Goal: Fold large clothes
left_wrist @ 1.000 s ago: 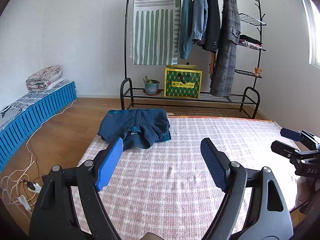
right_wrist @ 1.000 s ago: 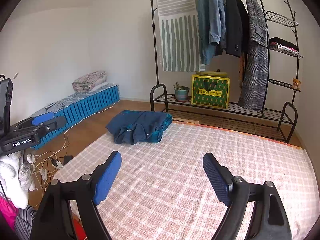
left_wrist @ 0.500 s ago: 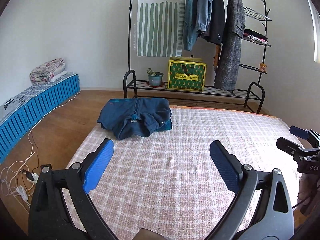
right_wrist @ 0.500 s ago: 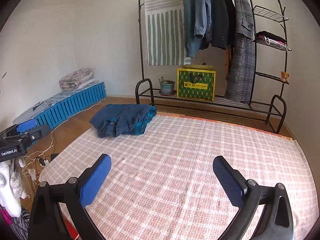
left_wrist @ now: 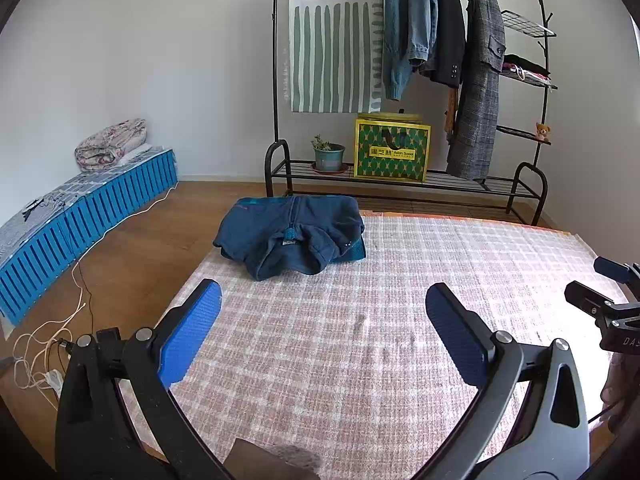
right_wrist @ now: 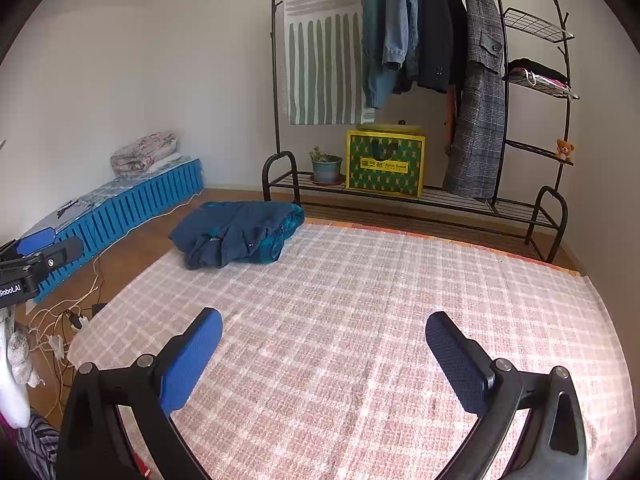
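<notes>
Blue jacket [left_wrist: 290, 236] lies already bundled into a compact, folded pile at the far left corner of the checked rug [left_wrist: 360, 340], its collar side facing me and one edge hanging over the rug's border toward the wooden floor [left_wrist: 132, 256]. Both my jaws stand wide with nothing between them: the left gripper [left_wrist: 322, 326] is opening to its full spread over the bare rug near its left edge, and the right gripper [right_wrist: 324, 350] is fully spread over the rug's middle, well apart from the jacket. Neither touches cloth.

I judge this fold finished and released, so the step in hand is the pause between garments. The rest of the rug is free for another piece. Next, I would expect to fetch a fresh large garment, perhaps from the rack [right_wrist: 492, 92] beyond the rug's far edge, and lay it flat across the middle. That calls for a grip on two matching points, such as the shoulders, so the cloth spreads without twisting.
</notes>
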